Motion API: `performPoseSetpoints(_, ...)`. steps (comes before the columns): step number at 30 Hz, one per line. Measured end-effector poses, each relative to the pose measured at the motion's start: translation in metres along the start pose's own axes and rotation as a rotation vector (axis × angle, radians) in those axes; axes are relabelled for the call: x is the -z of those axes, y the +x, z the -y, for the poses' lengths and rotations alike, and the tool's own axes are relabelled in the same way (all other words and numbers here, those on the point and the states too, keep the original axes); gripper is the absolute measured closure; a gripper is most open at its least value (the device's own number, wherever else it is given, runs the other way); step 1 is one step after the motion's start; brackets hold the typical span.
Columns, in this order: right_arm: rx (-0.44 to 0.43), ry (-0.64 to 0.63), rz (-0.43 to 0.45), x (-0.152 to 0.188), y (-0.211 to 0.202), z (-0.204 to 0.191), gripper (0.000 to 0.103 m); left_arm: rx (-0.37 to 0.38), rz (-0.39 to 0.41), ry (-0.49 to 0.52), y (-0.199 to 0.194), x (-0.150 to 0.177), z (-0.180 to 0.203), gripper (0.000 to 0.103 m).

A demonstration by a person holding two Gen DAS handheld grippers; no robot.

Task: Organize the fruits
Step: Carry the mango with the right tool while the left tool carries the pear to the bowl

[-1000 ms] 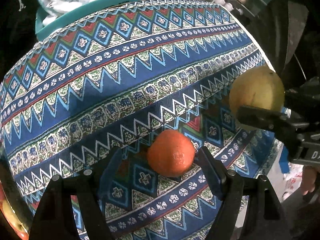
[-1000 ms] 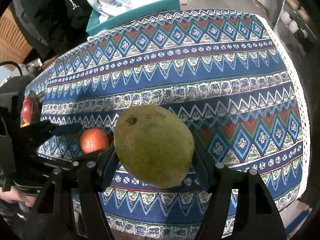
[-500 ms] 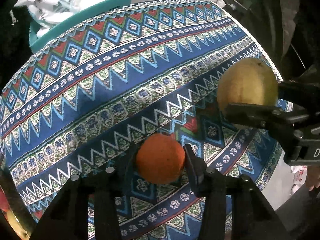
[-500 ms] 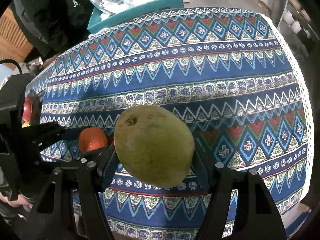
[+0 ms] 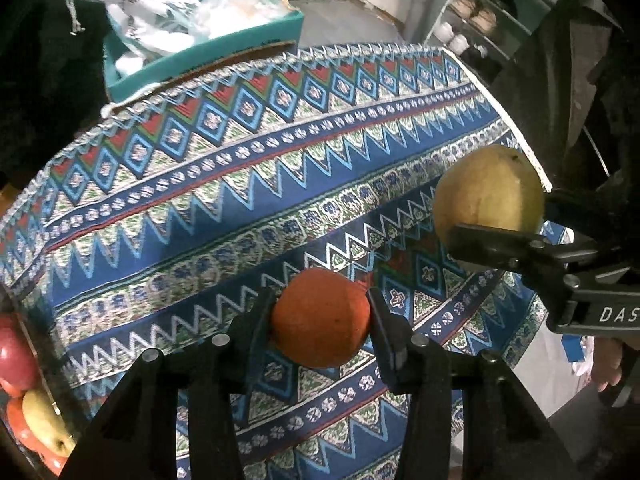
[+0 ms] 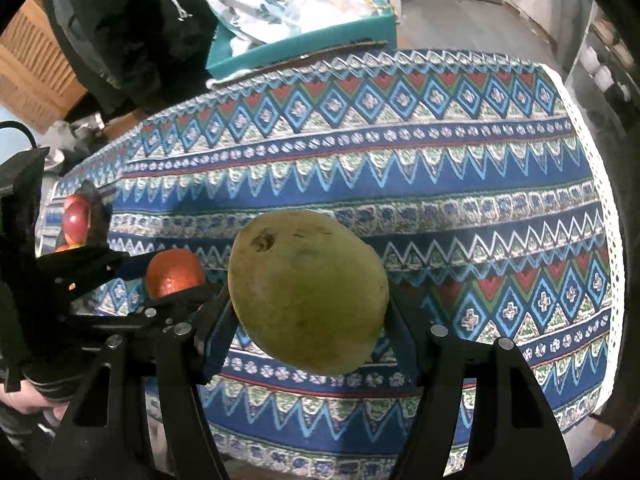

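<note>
My left gripper [image 5: 322, 312] is shut on an orange [image 5: 320, 318] and holds it above the patterned tablecloth [image 5: 248, 184]. The orange also shows in the right wrist view [image 6: 174, 274]. My right gripper [image 6: 308, 300] is shut on a green-yellow mango [image 6: 308, 298] and holds it above the cloth. The mango shows in the left wrist view [image 5: 490, 196], to the right of the orange. A container at the table's left holds a red apple [image 5: 14, 354], a yellow-green fruit [image 5: 44, 420] and orange fruit; the apple also shows in the right wrist view [image 6: 76, 214].
A teal box [image 5: 208, 52] with plastic bags stands past the table's far edge. A shelf with small items [image 5: 476, 20] is at the far right. The table's right edge [image 6: 612, 216] has white lace trim.
My left gripper closed on the orange and lifted it off the cloth. My right gripper kept its hold on the mango and rose a little.
</note>
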State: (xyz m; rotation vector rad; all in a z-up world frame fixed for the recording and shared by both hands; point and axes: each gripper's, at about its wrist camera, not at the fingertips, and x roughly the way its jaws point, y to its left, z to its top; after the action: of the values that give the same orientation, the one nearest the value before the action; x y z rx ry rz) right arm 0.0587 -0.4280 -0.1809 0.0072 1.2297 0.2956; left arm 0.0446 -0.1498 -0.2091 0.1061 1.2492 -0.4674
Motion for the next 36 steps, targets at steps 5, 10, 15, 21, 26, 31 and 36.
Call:
performPoseSetpoints(5,-0.016,-0.031,0.018,-0.004,-0.009,-0.018,0.035,-0.008,0.028,-0.003,-0.019,0.0,-0.001,0.057)
performPoseSetpoints(10,-0.034,-0.055,0.035,-0.007,-0.016,-0.035,0.035,-0.026,0.071,0.003,-0.049,0.003,-0.009,0.057)
performPoseSetpoints(15,-0.059,-0.079,0.05,-0.012,-0.023,-0.058,0.035,-0.024,0.099,-0.018,-0.07,0.006,-0.017,0.057)
performPoseSetpoints(21,-0.082,-0.121,0.071,-0.019,-0.03,-0.09,0.035,-0.027,0.131,-0.043,-0.097,0.014,-0.029,0.057)
performPoseSetpoints(26,-0.101,-0.149,0.083,-0.025,-0.035,-0.117,0.035,-0.051,0.16,-0.059,-0.117,0.023,-0.044,0.057)
performPoseSetpoints(31,-0.126,-0.176,0.094,-0.032,-0.038,-0.147,0.035,-0.067,0.185,-0.094,-0.135,0.032,-0.063,0.057)
performPoseSetpoints(36,-0.151,-0.21,0.094,-0.038,-0.036,-0.178,0.035,-0.083,0.204,-0.124,-0.147,0.041,-0.081,0.057)
